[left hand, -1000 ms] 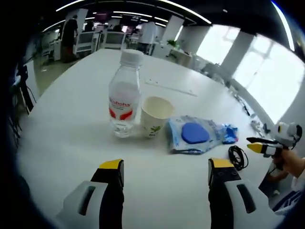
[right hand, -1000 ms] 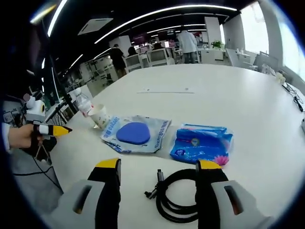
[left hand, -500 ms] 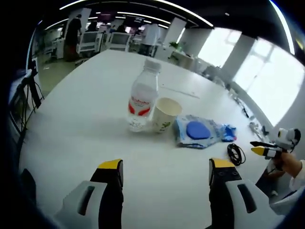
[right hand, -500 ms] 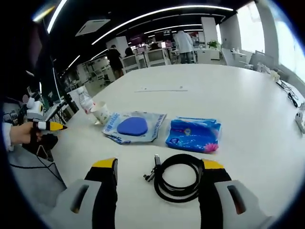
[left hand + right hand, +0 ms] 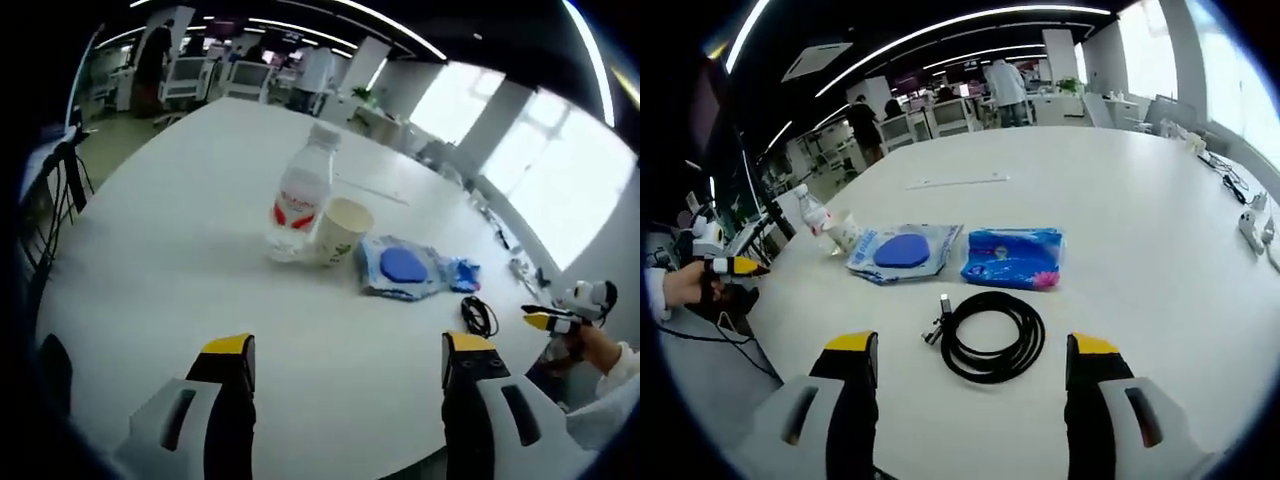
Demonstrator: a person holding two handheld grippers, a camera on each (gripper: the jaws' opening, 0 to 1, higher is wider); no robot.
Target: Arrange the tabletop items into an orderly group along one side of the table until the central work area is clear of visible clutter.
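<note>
A clear water bottle with a red label stands upright beside a paper cup on the white table. To their right lie a pale pouch holding a blue disc, a blue tissue pack and a coiled black cable. My left gripper is open and well short of them. My right gripper is open just in front of the cable. Beyond it lie the tissue pack, the pouch, the cup and the bottle.
A thin white strip lies farther back on the table. Small white devices sit near the right edge. The left gripper, held by a hand, shows beyond the table's left edge. People stand at desks far behind.
Both views have pulled back from the table, so the items look smaller and farther away. Nothing on the table has moved, and both grippers stay open.
</note>
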